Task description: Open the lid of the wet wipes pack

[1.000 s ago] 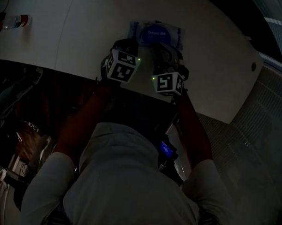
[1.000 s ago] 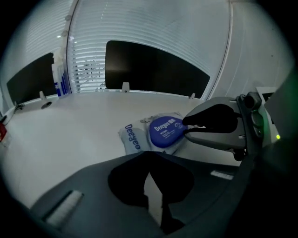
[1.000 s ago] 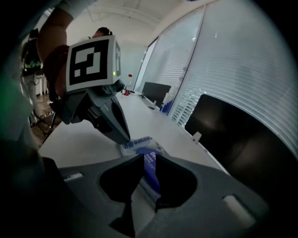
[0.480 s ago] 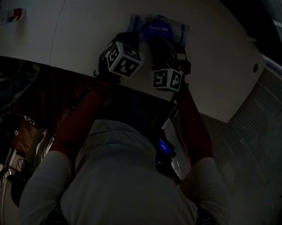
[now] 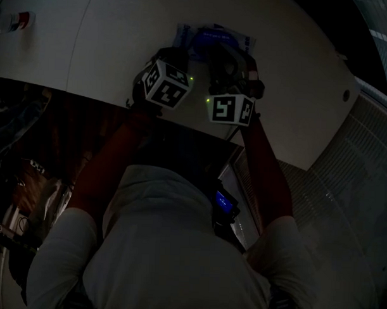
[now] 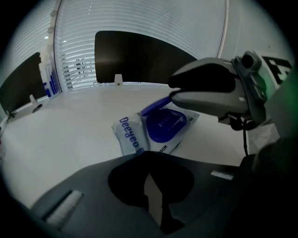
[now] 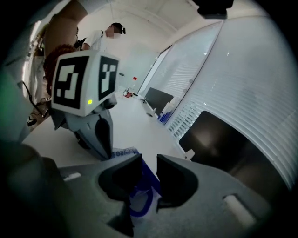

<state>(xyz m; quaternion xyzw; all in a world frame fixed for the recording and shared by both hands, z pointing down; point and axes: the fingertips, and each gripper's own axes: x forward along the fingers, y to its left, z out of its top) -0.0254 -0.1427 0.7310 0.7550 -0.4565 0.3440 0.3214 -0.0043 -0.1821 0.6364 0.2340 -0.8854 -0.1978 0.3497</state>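
Note:
The wet wipes pack lies flat on the white table, white with a round blue lid. In the left gripper view the lid's far edge is tilted up off the pack, under the tip of my right gripper. That right gripper is shut on the blue lid, which stands thin between its jaws. My left gripper is shut just short of the pack's near end, nothing between its jaws. Both marker cubes sit side by side at the table's near edge.
A bottle lies at the table's far left. Window blinds run behind the table. Small bottles stand by the sill. A person stands far off across the room. The table's curved edge passes under my forearms.
My right gripper has reached over the pack and closed on the lid, whose edge now stands raised. The left gripper has stayed beside the pack.

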